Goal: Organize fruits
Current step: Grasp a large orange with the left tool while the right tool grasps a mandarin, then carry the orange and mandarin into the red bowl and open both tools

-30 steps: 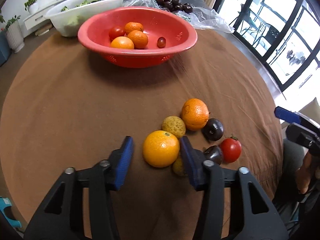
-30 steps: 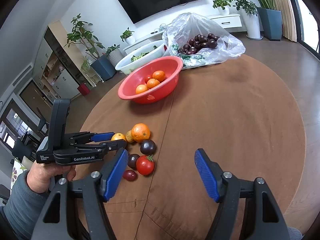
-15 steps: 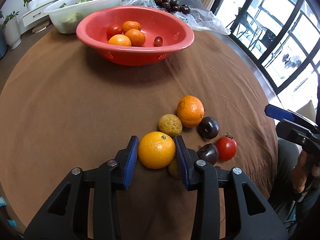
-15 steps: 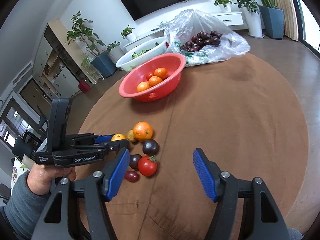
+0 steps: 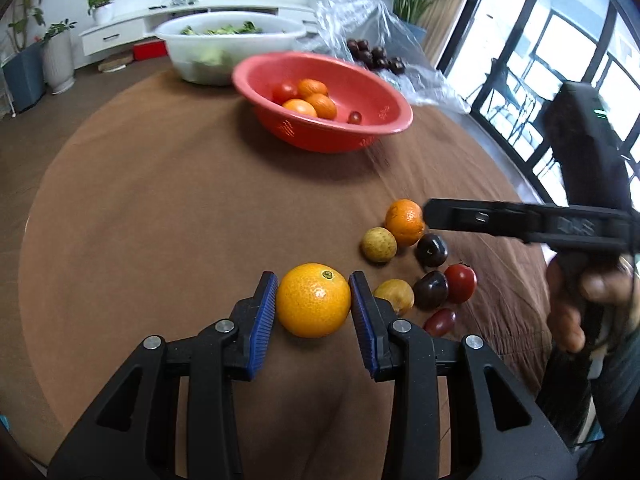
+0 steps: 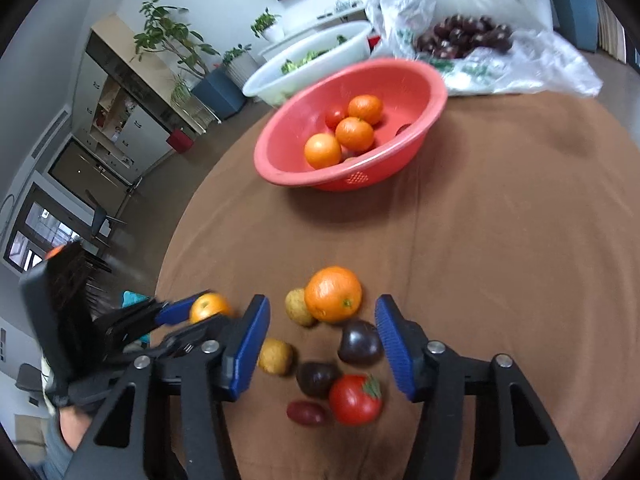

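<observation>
**Orange Clamped, Fruit Pile Waiting on a Brown Desk**

Here the left hand-held gripper is squeezing a large round orange between its blue ribbed pads, both pads pressing against the fruit's sides. The orange is sitting to the left of the loose pile, in front of the camera, above the round desk draped in brown cloth.

The right hand-held gripper is hovering with its jaws wide apart over the remaining fruit: a second orange, two small yellowish fruits, two dark purple plums, a red tomato with a green stem and a small dark red grape-like fruit. Nothing is sitting between its pads in contact.

Farther back on the desk, a red plastic bowl is holding oranges, a tomato and a small dark red fruit. Behind it a white plastic tub of leafy greens is standing, and beside that a crinkled clear plastic bag of dark plums is lying.

The room around is showing white walls, potted plants, a low white cabinet, and tall dark-framed windows on the right letting in daylight.
</observation>
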{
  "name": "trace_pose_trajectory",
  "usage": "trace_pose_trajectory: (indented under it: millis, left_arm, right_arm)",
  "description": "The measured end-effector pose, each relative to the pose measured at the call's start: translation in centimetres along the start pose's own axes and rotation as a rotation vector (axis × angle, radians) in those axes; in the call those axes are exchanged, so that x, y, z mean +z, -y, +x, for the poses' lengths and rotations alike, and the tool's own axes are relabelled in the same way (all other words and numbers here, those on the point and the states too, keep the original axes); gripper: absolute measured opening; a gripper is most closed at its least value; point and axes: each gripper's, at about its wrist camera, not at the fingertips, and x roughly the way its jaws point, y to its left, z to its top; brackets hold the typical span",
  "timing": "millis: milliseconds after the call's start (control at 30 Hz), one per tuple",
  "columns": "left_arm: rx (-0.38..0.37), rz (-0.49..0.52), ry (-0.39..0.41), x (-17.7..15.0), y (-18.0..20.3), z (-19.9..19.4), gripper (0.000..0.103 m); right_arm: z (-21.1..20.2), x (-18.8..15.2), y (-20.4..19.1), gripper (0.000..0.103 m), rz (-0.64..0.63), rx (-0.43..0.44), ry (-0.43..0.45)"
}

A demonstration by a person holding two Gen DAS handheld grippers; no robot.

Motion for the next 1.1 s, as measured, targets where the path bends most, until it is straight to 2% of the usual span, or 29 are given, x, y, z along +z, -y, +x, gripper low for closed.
trace_pose_trajectory:
  millis: [133,333,800,933,1100]
  left_arm:
    - [0.002,-0.009,0.013,-0.7,-0.6,-1.0,0.034]
    - [-0.023,-0.016,0.017,-1.2,-1.0,-0.8,0.034]
    - [-0.038,-0.026,0.019,-1.4,-1.2,-0.7,0.035]
    - [-0.038,-0.026,0.022,-1.4,-1.1,-0.9,0.035]
    - [-0.027,-0.029,0.032,-1.1,-1.3,-1.2,0.035]
  right_arm:
    - [1.7,0.6,0.0,0.056,0.016,-0.016,-0.05]
    - [3.1,0.9,-0.1,0.05,0.022,-0.038,-0.099]
    - [3.7,1.4,0.1,0.039,0.046,-0.038,-0.128]
    - [2.9,1.5,0.3,0.038,0.06,-0.006,-0.105]
    - [0.6,1.3,1.6,0.038,0.089,0.035,-0.033]
